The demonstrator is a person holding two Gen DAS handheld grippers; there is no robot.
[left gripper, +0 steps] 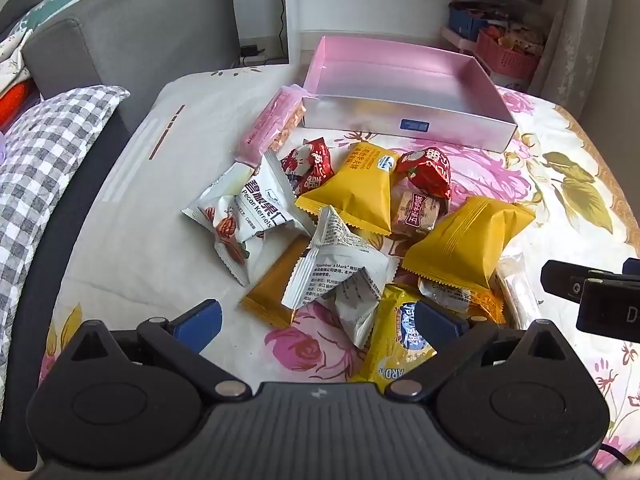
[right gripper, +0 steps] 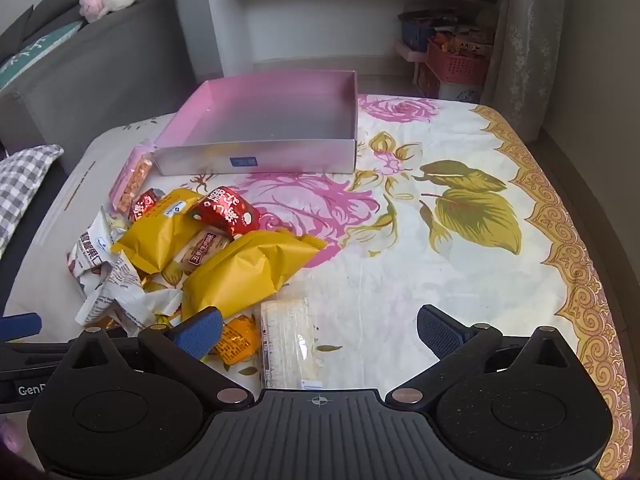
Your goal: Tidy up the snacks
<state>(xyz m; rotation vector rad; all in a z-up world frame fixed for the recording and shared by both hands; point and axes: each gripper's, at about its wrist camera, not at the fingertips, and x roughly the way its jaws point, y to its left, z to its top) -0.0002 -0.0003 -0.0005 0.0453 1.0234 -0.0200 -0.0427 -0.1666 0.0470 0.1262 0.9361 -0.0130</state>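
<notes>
A pile of snack packets lies on a floral cloth: yellow packets (left gripper: 468,240) (right gripper: 244,268), white pecan packets (left gripper: 256,208), red packets (left gripper: 428,172) (right gripper: 224,210), a pink bar (left gripper: 272,124) (right gripper: 134,174) and a clear packet (right gripper: 288,340). An empty pink box (left gripper: 400,80) (right gripper: 264,120) stands behind the pile. My left gripper (left gripper: 320,324) is open and empty, low over the near side of the pile. My right gripper (right gripper: 320,330) is open and empty, with the clear packet between its fingers' near ends. The right gripper's body shows at the right edge of the left wrist view (left gripper: 592,292).
The cloth (right gripper: 460,240) covers a table whose edge runs along the right. A grey sofa (left gripper: 132,32) and a checked cushion (left gripper: 44,152) stand to the left. White shelves (right gripper: 320,20) and red baskets (right gripper: 456,64) are behind the table.
</notes>
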